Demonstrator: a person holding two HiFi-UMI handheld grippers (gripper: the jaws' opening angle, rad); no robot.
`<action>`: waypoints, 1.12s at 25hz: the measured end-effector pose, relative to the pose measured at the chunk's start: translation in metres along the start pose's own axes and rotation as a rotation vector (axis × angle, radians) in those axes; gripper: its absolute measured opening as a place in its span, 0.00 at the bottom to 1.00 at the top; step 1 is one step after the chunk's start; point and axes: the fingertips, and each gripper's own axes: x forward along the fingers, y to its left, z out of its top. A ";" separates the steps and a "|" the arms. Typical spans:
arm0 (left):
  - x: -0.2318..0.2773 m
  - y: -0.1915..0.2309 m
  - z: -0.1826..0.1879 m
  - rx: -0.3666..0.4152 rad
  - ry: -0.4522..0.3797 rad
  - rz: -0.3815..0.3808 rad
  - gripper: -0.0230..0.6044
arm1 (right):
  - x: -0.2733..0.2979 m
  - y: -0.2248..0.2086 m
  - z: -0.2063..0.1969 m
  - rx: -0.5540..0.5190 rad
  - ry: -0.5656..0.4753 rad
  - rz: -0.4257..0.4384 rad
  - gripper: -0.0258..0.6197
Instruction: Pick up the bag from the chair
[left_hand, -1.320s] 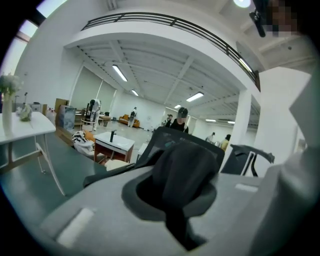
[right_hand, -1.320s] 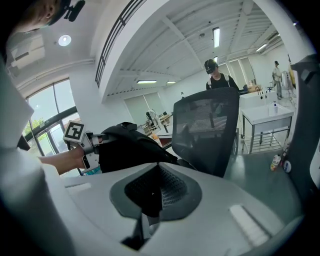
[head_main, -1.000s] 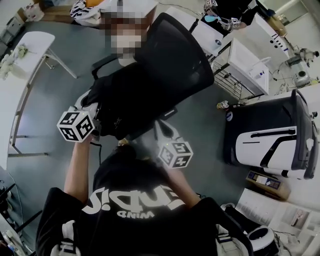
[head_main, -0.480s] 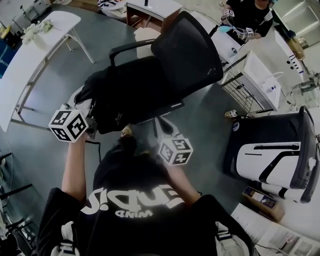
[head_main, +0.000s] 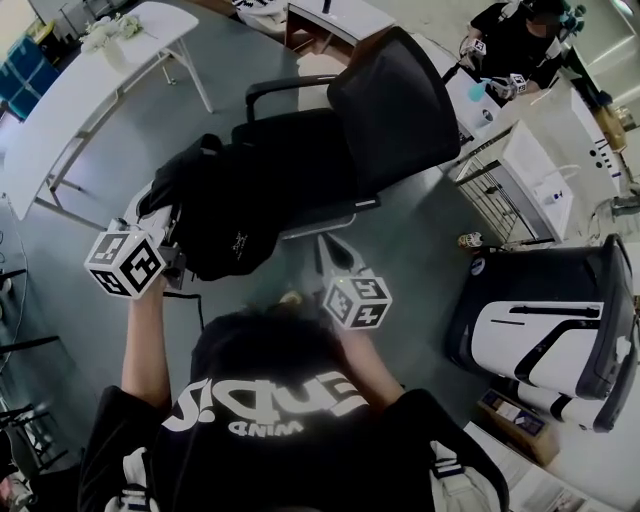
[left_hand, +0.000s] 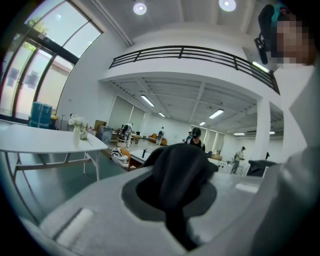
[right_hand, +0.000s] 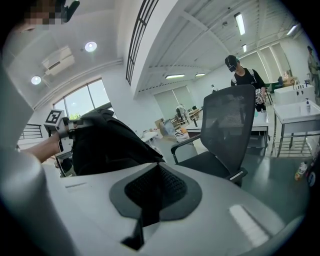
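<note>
The black bag (head_main: 215, 215) hangs to the left of the black office chair (head_main: 390, 110), stretched between my two grippers. In the right gripper view the bag (right_hand: 105, 145) is off the seat, apart from the chair (right_hand: 227, 130). My left gripper (head_main: 172, 245) is shut on a fold of the bag's black fabric (left_hand: 180, 170). A piece of the bag's mesh fabric (right_hand: 155, 185) sits pinched in my right gripper (head_main: 327, 252), which is shut near the seat's front edge. The bag's underside is hidden.
A long white table (head_main: 90, 90) stands at the upper left. At the right are a white wire cart (head_main: 520, 180), a black and white machine (head_main: 545, 310) and a small bottle (head_main: 468, 240) on the floor. Another person (head_main: 520, 50) works beyond the chair.
Both grippers have carried the bag to the left, off the chair seat. The left gripper moved farther than the right.
</note>
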 end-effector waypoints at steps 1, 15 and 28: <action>-0.010 -0.001 -0.001 -0.005 -0.001 0.003 0.08 | -0.001 0.004 -0.001 -0.004 0.001 0.004 0.04; -0.147 -0.032 -0.062 -0.051 0.037 -0.043 0.08 | -0.058 0.079 -0.058 -0.037 -0.007 -0.008 0.04; -0.235 -0.045 -0.143 -0.090 0.107 -0.025 0.08 | -0.129 0.134 -0.121 -0.067 -0.009 -0.001 0.04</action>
